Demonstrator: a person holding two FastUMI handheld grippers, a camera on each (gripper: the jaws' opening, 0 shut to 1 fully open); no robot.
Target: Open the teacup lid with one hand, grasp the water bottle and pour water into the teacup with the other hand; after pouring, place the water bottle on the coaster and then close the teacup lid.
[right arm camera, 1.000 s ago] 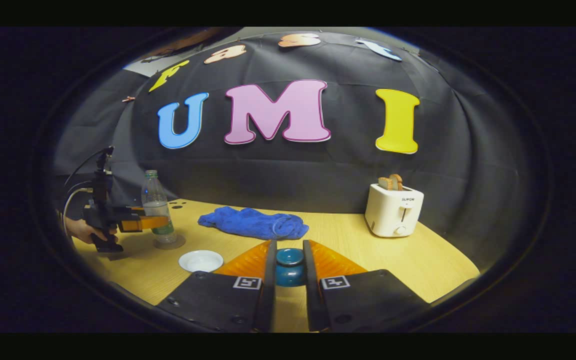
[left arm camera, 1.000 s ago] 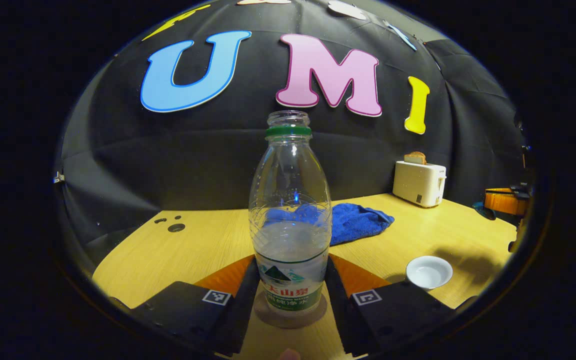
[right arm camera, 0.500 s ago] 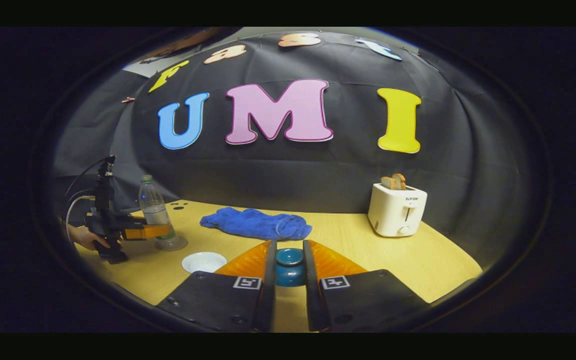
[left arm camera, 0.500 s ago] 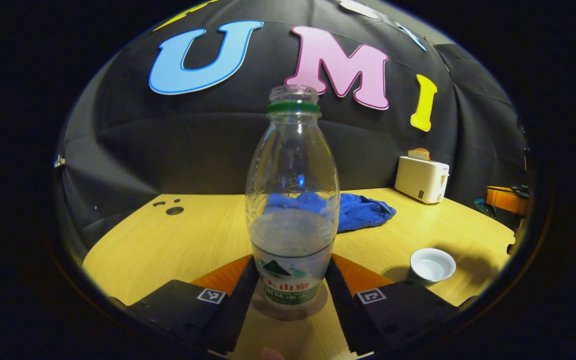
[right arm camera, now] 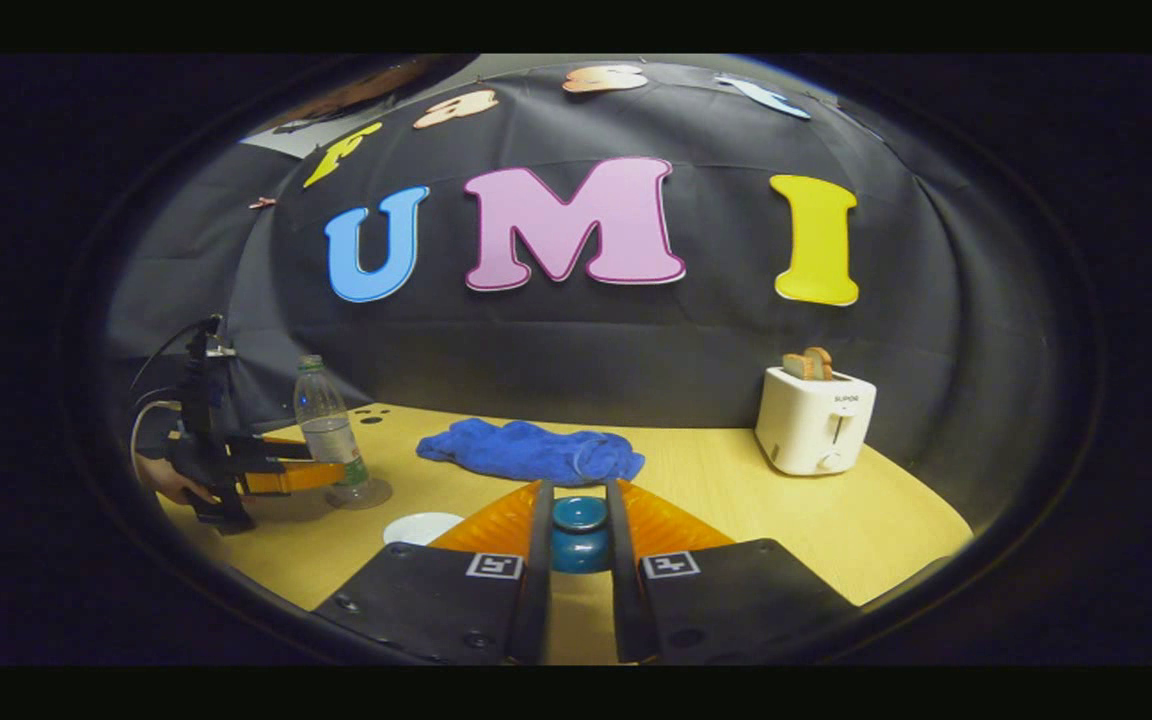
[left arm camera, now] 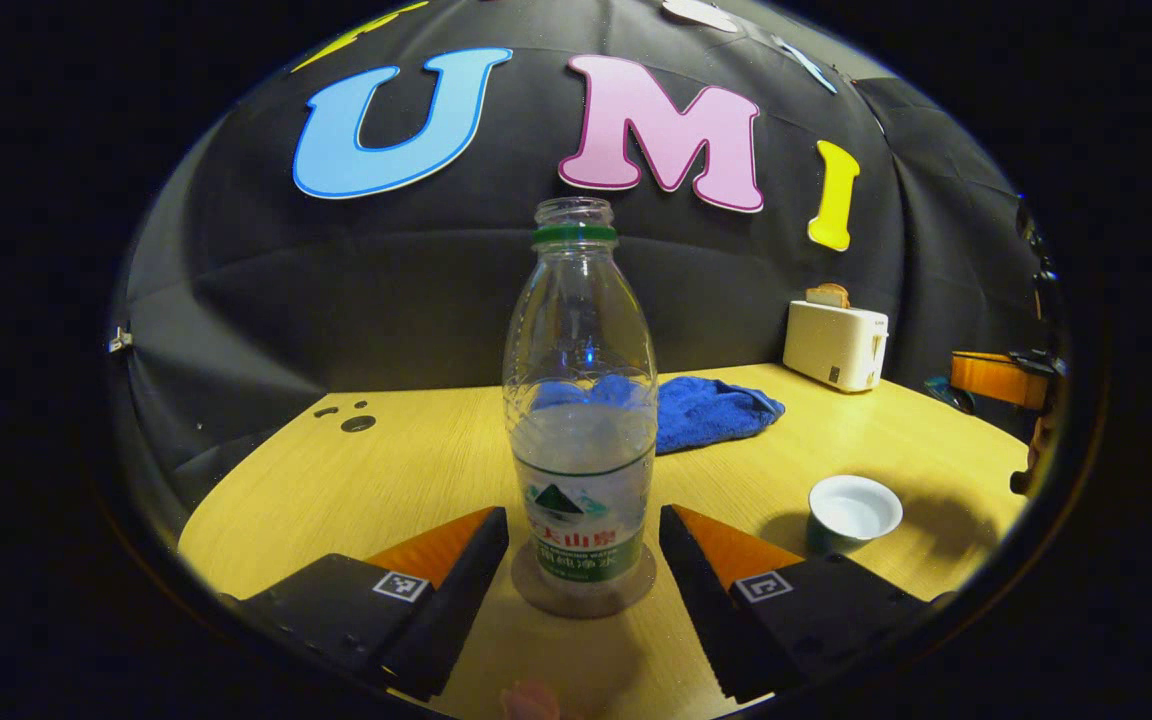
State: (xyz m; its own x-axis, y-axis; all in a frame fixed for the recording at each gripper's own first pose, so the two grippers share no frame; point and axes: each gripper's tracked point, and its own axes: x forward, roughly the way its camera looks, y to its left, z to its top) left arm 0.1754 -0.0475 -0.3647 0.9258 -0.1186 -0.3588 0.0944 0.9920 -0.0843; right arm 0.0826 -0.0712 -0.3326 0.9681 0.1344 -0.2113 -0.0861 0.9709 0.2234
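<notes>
Now holding the lid point(right arm camera: 579, 522) tight in the right gripper point(right arm camera: 579, 540), up and right of the cup point(left arm camera: 854, 508).
Standing the bottle point(left arm camera: 581, 400) straight on the coaster point(left arm camera: 583, 592), left gripper point(left arm camera: 584, 560) spread wide, touching nothing.

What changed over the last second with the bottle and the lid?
The left gripper opened and let go of the clear plastic water bottle, which now stands free on the round coaster. The right gripper stays shut on the blue teacup lid; the white teacup is uncovered as before.
</notes>
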